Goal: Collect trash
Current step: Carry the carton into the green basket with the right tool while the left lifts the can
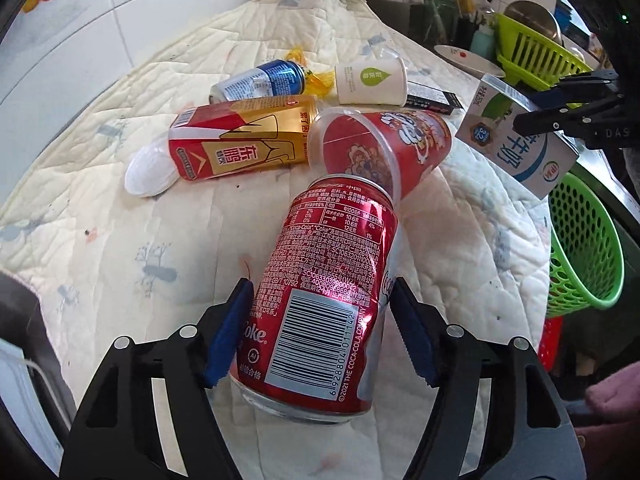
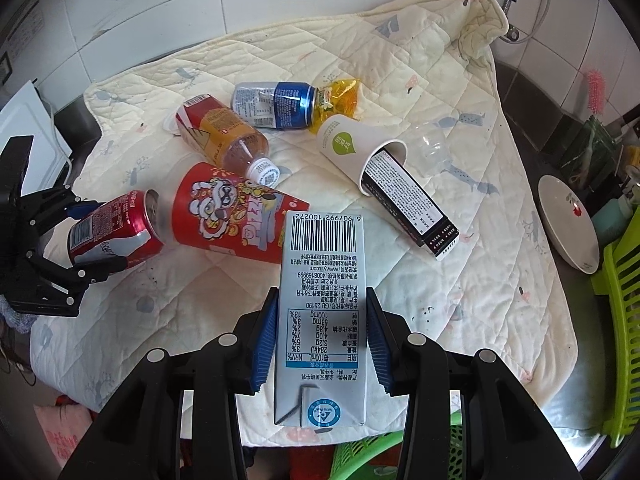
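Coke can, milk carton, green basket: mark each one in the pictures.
Coke can (image 1: pixel 320 280): left wrist view, on its red labelled side.
Milk carton (image 2: pixel 322 316): right wrist view, on its printed panel.
Green basket (image 1: pixel 584 248): left wrist view, on its perforated wall.

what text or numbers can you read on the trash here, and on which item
"Coke" and "©2021 THE COCA-COLA COMPANY": red can
"6 907992 100272", "www.yili.com": milk carton
"PIZZ": red cup
"东鹏": yellow bottle
Fine print on the blue can and black box: too small to read.
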`<state>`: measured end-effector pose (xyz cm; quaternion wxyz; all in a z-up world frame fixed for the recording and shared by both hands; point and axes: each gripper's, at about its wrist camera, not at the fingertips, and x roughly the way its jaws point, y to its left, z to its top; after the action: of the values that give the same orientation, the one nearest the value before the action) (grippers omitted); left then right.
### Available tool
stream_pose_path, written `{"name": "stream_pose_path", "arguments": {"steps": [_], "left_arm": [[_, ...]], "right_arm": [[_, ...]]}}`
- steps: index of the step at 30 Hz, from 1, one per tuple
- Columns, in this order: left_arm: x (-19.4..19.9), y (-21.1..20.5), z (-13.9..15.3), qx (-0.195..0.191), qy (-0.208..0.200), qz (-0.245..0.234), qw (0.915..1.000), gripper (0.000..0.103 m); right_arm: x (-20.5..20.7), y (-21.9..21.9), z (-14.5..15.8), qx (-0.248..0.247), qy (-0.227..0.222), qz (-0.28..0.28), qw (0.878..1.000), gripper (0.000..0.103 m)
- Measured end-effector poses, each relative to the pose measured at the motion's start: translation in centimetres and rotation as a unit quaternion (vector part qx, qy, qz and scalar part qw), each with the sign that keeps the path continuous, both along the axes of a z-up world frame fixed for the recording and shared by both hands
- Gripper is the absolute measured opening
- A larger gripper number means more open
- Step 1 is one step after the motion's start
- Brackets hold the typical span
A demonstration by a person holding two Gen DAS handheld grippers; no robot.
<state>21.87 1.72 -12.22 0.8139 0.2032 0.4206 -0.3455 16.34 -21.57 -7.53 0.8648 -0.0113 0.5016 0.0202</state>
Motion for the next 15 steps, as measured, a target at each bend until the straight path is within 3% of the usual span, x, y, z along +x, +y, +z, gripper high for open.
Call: {"name": "stream_pose_path", "arguments": {"steps": [15], "left_arm": [[-7.3, 2.2, 4.0, -0.056, -0.011, 0.105, 0.9929, 0.069]], "right_arm": [[-5.2, -1.0, 2.9, 0.005, -0.045, 0.030, 0.999, 0.040]]}}
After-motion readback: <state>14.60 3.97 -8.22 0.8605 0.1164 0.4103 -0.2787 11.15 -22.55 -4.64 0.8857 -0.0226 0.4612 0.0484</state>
